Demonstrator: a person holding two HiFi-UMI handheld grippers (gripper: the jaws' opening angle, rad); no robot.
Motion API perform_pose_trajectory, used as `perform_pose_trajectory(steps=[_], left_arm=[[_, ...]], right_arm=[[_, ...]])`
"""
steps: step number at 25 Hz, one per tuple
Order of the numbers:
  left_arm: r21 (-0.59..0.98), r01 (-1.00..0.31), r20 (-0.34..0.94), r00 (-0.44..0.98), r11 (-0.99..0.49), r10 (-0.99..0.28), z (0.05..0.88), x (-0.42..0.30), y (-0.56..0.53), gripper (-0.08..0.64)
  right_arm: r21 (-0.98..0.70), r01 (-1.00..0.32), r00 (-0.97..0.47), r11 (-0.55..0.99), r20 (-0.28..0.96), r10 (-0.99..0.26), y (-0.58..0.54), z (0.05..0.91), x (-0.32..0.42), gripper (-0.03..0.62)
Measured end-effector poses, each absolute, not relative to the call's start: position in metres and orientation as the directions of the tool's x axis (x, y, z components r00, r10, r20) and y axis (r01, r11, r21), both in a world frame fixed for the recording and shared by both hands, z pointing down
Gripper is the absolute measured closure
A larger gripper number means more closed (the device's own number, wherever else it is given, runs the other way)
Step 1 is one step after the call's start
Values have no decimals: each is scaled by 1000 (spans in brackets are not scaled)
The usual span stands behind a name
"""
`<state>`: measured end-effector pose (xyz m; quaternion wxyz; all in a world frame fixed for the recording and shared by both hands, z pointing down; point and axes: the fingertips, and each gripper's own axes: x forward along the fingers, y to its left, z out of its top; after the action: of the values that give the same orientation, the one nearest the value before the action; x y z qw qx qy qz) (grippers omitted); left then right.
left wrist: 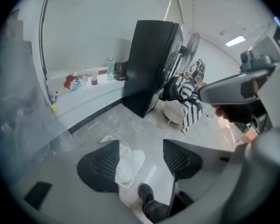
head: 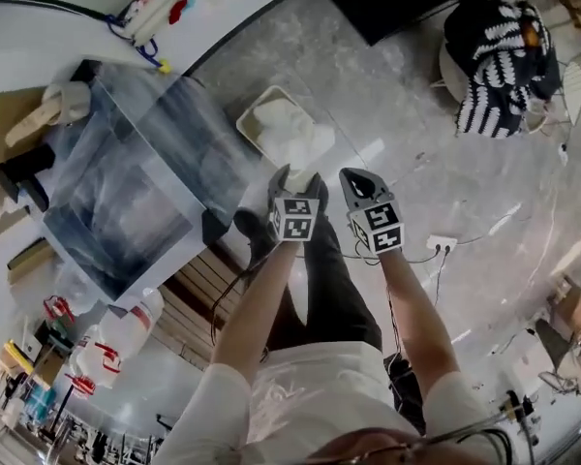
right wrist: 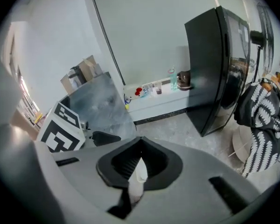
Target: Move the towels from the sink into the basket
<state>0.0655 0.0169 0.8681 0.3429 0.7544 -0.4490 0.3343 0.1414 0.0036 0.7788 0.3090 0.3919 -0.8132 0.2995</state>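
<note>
A cream basket [head: 255, 116] stands on the floor beside the steel sink [head: 116, 197], with white towels [head: 292, 129] piled in it. Both grippers hang side by side high above the floor, close to the basket's near end. My left gripper [head: 295, 175] is open and holds nothing. In the left gripper view, the basket's towels [left wrist: 130, 164] show far below between the spread jaws of my left gripper [left wrist: 140, 160]. My right gripper [head: 360, 180] has its jaws together. In the right gripper view [right wrist: 140, 148] only a pale sliver shows in the slit, and no towel hangs from it.
A black fridge [left wrist: 151, 64] stands against the far wall beside a low ledge with bottles [left wrist: 100, 76]. A stool under a black-and-white striped cloth [head: 499, 56] sits further off. A power strip and cable [head: 441, 243] lie on the floor. My shoe [left wrist: 147, 195] is next to the basket.
</note>
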Motion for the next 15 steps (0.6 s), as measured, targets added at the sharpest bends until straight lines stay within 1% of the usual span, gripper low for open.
perform_pose_trajectory(steps=[5, 9, 15], left_arm=[[213, -899, 769, 396, -382, -502, 768, 53, 7, 317], [197, -886, 745, 414, -419, -523, 698, 39, 19, 358], [188, -845, 687, 477, -501, -548, 610, 21, 49, 419]], right_arm=[[-258, -824, -521, 504, 696, -494, 4, 688, 137, 594], [-294, -800, -562, 523, 675, -479, 27, 622, 122, 594], [-290, -773, -593, 563, 644, -482, 57, 546, 91, 594]])
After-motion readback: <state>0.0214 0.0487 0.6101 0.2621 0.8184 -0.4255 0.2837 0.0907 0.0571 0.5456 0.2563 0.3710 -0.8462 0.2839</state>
